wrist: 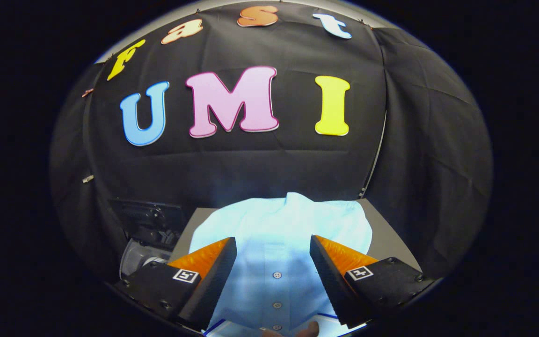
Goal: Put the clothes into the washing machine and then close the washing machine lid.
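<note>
Hovering with fingers spread wide, the gripper is gripping nothing; the pale blue button-up shirt is lying flat on a grey table, what may be the washing machine sitting alongside.

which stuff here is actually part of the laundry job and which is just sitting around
Part of the job:
- light blue buttoned shirt, spread flat on the grey table, under and ahead of the open jaws
- washing machine, left of the table, lid up
- gripper, holding nothing

Just there:
- black cloth wall behind the table
- a fingertip at the shirt's near edge
</note>
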Motion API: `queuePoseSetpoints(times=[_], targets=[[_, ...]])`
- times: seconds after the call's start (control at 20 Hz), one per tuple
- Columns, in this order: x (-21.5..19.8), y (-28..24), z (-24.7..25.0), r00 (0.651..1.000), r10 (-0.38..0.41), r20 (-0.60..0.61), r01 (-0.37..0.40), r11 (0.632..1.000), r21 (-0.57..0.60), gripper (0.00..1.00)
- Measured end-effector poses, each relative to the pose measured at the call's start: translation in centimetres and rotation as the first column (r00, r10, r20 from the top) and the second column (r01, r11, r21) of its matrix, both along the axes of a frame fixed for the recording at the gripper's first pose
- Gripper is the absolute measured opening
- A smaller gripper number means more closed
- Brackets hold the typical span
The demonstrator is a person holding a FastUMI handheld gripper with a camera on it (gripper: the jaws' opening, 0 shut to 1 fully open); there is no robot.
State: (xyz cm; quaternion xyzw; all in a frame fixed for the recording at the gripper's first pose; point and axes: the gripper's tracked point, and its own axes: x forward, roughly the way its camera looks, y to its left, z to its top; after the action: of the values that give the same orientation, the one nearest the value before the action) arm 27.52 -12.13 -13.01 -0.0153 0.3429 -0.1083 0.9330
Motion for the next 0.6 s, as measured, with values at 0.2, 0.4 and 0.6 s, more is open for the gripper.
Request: queuePoseSetpoints(times=[0.2, 0.4, 0.6], targets=[[0.5, -1.7, -2.1, 0.994, -0.037, -0.100, 0.035, 0.999, -0.027, 0.99], [0.0, -1.8, -3.8, 0.983, -0.032, -0.179, 0.030, 0.999, -0.018, 1.00], [0.5, -1.2, -4.3, 0.979, -0.006, -0.205, 0.014, 0.999, 0.041, 0.98]])
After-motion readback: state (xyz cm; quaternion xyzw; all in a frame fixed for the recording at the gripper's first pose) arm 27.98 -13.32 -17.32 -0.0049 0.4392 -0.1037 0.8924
